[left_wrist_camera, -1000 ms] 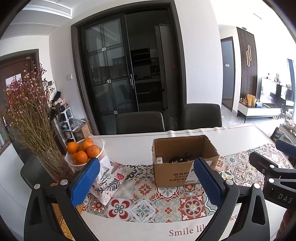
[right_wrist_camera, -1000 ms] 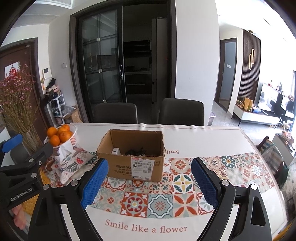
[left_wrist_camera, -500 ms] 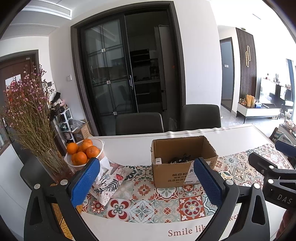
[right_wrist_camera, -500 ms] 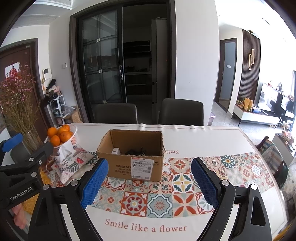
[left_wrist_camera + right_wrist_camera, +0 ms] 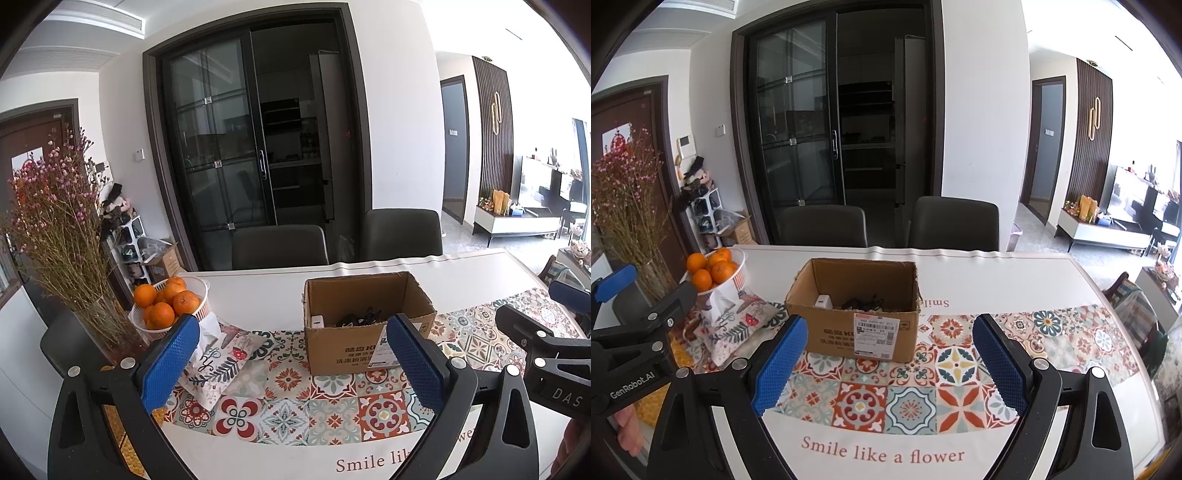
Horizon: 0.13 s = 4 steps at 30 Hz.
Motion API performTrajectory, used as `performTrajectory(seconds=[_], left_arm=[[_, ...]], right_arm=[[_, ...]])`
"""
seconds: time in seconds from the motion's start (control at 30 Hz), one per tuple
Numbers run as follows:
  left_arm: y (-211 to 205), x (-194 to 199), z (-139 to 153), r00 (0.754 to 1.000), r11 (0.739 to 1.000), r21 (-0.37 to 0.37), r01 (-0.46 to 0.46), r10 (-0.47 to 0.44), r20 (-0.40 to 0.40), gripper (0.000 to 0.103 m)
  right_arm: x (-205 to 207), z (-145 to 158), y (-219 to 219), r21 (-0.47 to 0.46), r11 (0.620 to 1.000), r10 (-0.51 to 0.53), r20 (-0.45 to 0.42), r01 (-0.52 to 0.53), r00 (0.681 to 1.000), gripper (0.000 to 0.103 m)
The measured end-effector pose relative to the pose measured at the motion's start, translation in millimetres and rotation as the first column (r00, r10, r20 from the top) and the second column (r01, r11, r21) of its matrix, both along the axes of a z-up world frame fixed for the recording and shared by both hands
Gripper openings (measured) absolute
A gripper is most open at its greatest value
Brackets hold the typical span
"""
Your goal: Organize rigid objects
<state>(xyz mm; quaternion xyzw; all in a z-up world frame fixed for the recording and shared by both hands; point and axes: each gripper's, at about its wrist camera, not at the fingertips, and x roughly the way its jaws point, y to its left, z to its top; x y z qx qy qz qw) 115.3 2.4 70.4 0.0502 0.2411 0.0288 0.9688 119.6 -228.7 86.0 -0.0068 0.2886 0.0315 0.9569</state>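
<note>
Both grippers, left gripper (image 5: 291, 363) and right gripper (image 5: 888, 363), hang spread and empty above the table (image 5: 997, 273). The cardboard box (image 5: 857, 306) sits just ahead, holding a white block (image 5: 823, 301) and what may be dark cables (image 5: 862, 303). Better to come down from above, clear of the walls.

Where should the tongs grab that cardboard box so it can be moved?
Probably by one short side wall of the cardboard box, coming down from above. The top is open with no flaps in the way, so one finger can slip inside and one stay outside the thin wall. The whole box looks wider than the open right tongs.
</note>
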Motion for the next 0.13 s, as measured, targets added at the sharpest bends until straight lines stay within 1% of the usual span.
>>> performTrajectory(seconds=[0.13], left_arm=[[0.1, 0.1, -0.1, 1.0, 1.0, 0.001, 0.0, 0.0, -0.001, 0.103]], right_arm=[[0.6, -0.3, 0.5, -0.001, 1.0, 0.0, 0.0, 0.0, 1.0, 0.091]])
